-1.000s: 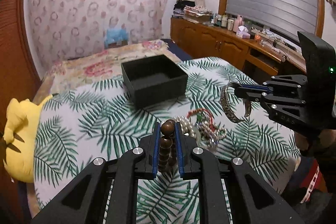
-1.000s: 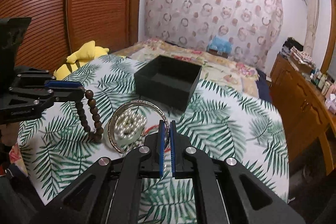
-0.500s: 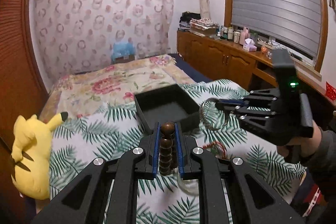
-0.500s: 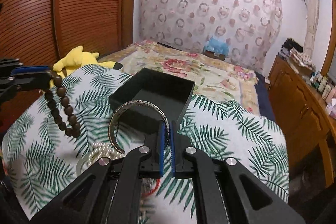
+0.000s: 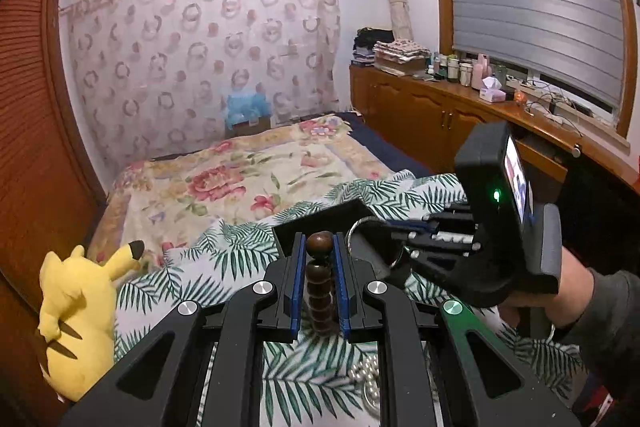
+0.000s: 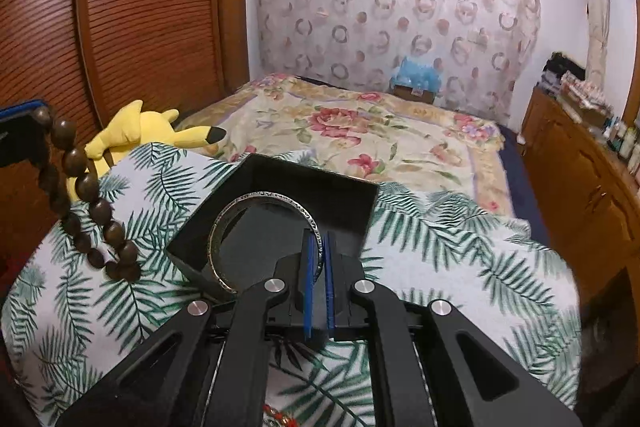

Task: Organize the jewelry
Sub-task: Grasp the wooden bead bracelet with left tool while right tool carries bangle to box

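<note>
My left gripper [image 5: 319, 245] is shut on a brown wooden bead bracelet [image 5: 319, 277], which hangs in the air at the left of the right wrist view [image 6: 86, 187]. My right gripper [image 6: 318, 239] is shut on a silver bangle [image 6: 256, 201] and holds it over the open black box [image 6: 352, 203]. In the left wrist view the right gripper [image 5: 384, 227] reaches over the box [image 5: 320, 217], which is mostly hidden behind my fingers. The bangle shows there as a thin ring [image 5: 354, 227].
A palm-leaf cloth [image 6: 460, 247] covers the bed. Loose pearls [image 5: 368, 375] lie on it below my left gripper. A red string piece [image 6: 276, 417] lies under my right gripper. A yellow plush toy [image 5: 76, 311] sits at the left edge. A wooden cabinet [image 5: 420, 107] stands on the right.
Both grippers have risen and moved forward toward the black box. The bangle has moved from in front of the box to over its opening. The bead bracelet stays gripped.
</note>
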